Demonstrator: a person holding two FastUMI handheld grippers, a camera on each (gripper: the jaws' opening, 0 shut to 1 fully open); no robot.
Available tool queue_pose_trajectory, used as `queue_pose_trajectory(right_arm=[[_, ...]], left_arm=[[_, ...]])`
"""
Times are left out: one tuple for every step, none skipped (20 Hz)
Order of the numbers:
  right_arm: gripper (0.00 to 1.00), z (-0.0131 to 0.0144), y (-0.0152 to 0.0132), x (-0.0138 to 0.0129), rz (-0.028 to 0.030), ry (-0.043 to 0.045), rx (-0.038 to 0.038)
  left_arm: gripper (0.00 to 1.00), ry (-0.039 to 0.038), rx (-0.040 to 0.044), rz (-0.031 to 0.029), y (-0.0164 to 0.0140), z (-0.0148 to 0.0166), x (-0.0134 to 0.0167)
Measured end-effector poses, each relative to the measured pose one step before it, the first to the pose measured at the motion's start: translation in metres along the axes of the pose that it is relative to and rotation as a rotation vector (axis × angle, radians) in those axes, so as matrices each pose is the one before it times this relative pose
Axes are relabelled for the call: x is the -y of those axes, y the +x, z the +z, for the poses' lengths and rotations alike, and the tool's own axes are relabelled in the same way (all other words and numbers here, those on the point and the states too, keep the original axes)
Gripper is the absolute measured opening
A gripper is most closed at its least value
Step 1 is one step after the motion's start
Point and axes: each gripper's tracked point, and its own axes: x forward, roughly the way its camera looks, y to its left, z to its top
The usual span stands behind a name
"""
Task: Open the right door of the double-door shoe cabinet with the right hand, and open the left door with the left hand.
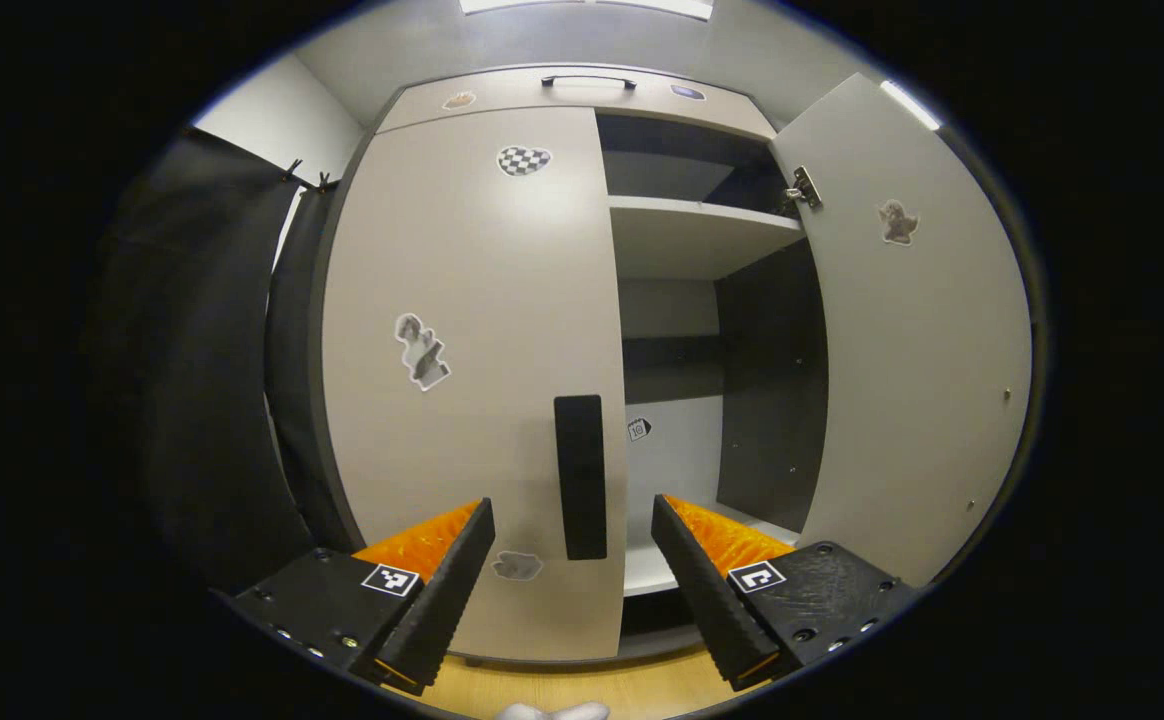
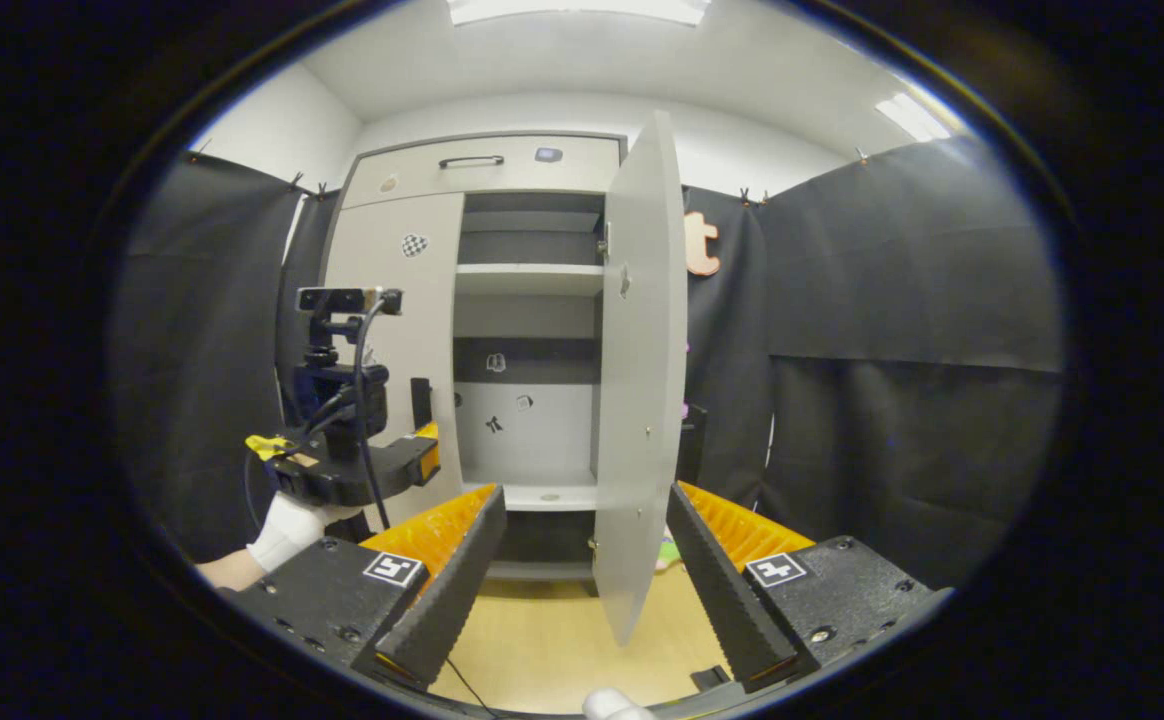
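Black cloth hangs around a booth with a pale wooden floor (image 2: 552,640), and against the back stands the tall light-grey double-door shoe cabinet (image 2: 502,165). Starting at the jaws: the left gripper (image 1: 572,570) has its fingers spread wide and released, nothing between them, and the long black vertical bar handle (image 1: 580,476) of the closed left door (image 1: 462,380) sits in line with the gap, just ahead of the fingertips but not yet touched as far as the left gripper view shows. The right gripper (image 2: 582,560) is likewise spread open and empty; in the right gripper view the free edge of the swung-out right door (image 2: 637,400) stands between its fingers but well forward of them, apart from both. Farther out, that view also shows the left gripper in a white-gloved hand (image 2: 287,530), held up close to the left door's handle. Behind the open door lie the white inner shelf (image 1: 702,225) and the dark compartment walls, with a metal hinge (image 1: 802,187) at the top of the right door. By my reading, half the task is done: the right door is open wide, the left door is flush shut. What remains is closing the left fingers on the black handle and pulling that door outward on its hinges.
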Motion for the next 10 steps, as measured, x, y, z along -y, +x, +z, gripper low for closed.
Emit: queue_pose_trajectory(right_arm=[[1.00,-0.00048,-0.00109,0.00126,-0.01360,-0.00481,-0.00102],[1.00,0.00075,-0.00083,0.00095,-0.00847,-0.00343,-0.00111],[1.00,0.00047,-0.00040,0.00134,-0.00967,-0.00451,-0.00247],[1.00,0.00105,0.00012,0.00095,-0.00850,-0.00574,0.00267],[1.00,-0.00050,-0.00039,0.00116,-0.01118,-0.00531,0.00018],[1.00,0.00113,-0.00058,0.00073,-0.00908,-0.00106,0.00118],[1.00,-0.00085,0.00023,0.00079,-0.00843,0.00262,-0.00135],[1.00,-0.00014,0.00040,-0.00017,-0.00323,0.00363,-0.00121],[1.00,-0.00017,0.00083,0.00100,-0.00466,0.00415,-0.00123],[1.00,0.00021,-0.00035,-0.00028,-0.00032,0.00158,-0.00008]], left_arm=[[0.96,0.00276,-0.00968,0.00213,0.01115,-0.00396,0.00050],[0.96,0.00045,-0.00376,0.00504,0.01034,-0.00263,0.00018],[0.96,-0.00587,-0.01027,0.00328,0.00941,-0.00441,-0.00024],[0.96,-0.00559,-0.00577,-0.00024,0.00717,-0.00256,0.00066],[0.96,-0.00738,0.00272,0.00181,0.00687,-0.00124,-0.00026],[0.96,-0.00346,0.00269,-0.01085,0.00598,-0.00047,0.00228],[0.85,0.00613,-0.00914,0.01732,0.00407,-0.00241,-0.00433],[0.88,-0.00594,-0.00306,0.01185,0.00267,-0.00130,-0.00289],[0.76,-0.00651,-0.00447,0.00192,0.00265,-0.00059,-0.00005],[0.74,-0.00584,-0.00445,0.00698,-0.00008,0.00017,-0.00083]])
